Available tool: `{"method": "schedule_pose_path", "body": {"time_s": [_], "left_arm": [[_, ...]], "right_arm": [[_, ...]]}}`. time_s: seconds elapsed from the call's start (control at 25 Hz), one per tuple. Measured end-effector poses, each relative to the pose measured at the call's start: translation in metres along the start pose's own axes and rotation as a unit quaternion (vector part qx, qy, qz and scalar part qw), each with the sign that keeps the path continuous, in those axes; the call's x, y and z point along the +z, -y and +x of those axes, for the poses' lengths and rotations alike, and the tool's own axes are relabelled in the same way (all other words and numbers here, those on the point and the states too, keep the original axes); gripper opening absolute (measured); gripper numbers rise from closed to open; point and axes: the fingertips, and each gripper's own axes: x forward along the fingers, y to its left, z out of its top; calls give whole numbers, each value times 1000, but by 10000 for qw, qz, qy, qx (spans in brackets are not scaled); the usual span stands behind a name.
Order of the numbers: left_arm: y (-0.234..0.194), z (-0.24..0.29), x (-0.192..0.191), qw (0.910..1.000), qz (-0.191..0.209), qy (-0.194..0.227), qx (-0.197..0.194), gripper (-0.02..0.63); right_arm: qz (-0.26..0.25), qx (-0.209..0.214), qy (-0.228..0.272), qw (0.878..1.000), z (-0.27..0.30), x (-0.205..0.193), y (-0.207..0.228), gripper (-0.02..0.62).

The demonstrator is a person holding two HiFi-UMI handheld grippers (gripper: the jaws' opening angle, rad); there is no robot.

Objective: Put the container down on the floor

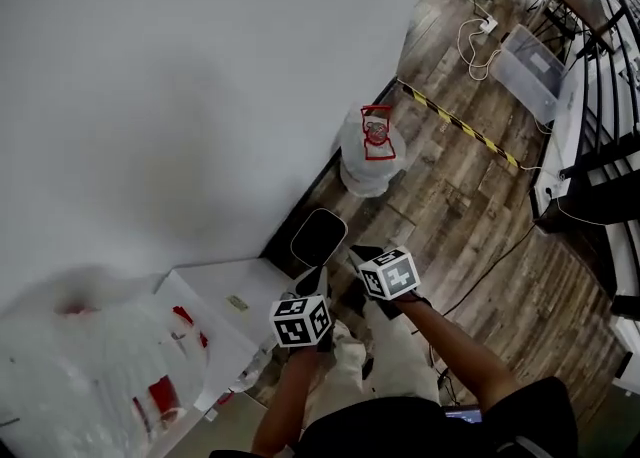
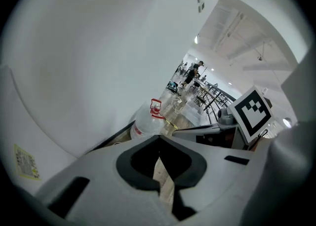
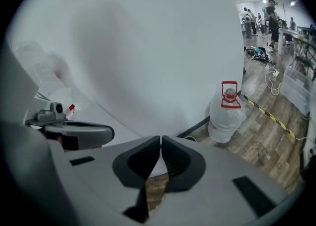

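Tool states first: the left tool (image 2: 160, 141) had its jaws pressed together with nothing between them, and the right tool (image 3: 161, 142) was pressed together and empty as well. In the head view both were held side by side above the person's light trousers (image 1: 395, 361), each pointing down and away toward the floor (image 1: 470, 216). Left of them lay a white table (image 1: 215, 301), and at the near left was a blurred heap (image 1: 110, 371) of clear plastic with red parts. Just beyond the tools a dark object (image 1: 318, 238), square with rounded corners and a pale rim, sat at the foot of the wall (image 1: 200, 86); what it was could not be told. Farther on, the container (image 1: 368, 158), a big clear bottle with a red handle on top, stood upright on the wood floor, close against the wall and well apart from both tools. Beyond it a yellow-and-black tape (image 1: 462, 126) ran across the floor. Farther still lay a white cable (image 1: 476, 44) and a clear box (image 1: 530, 68). People (image 3: 272, 15) stood at the far end of the room.
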Motion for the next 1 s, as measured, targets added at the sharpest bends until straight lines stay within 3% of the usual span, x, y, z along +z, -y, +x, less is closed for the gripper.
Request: {"method": "schedule_pose_path", "body": {"time_s": [0.28, 0.72, 1.0], "left_arm": [[31, -63, 31, 9987, 287, 361, -212, 14], [73, -140, 42, 9904, 920, 816, -638, 14], [97, -186, 77, 9818, 1086, 1329, -811, 14]], "right_arm": [[-430, -122, 519, 9976, -57, 25, -56, 29], [-903, -389, 1071, 9894, -132, 38, -117, 29], [-1088, -347, 1784, 9773, -179, 84, -153, 29]]}}
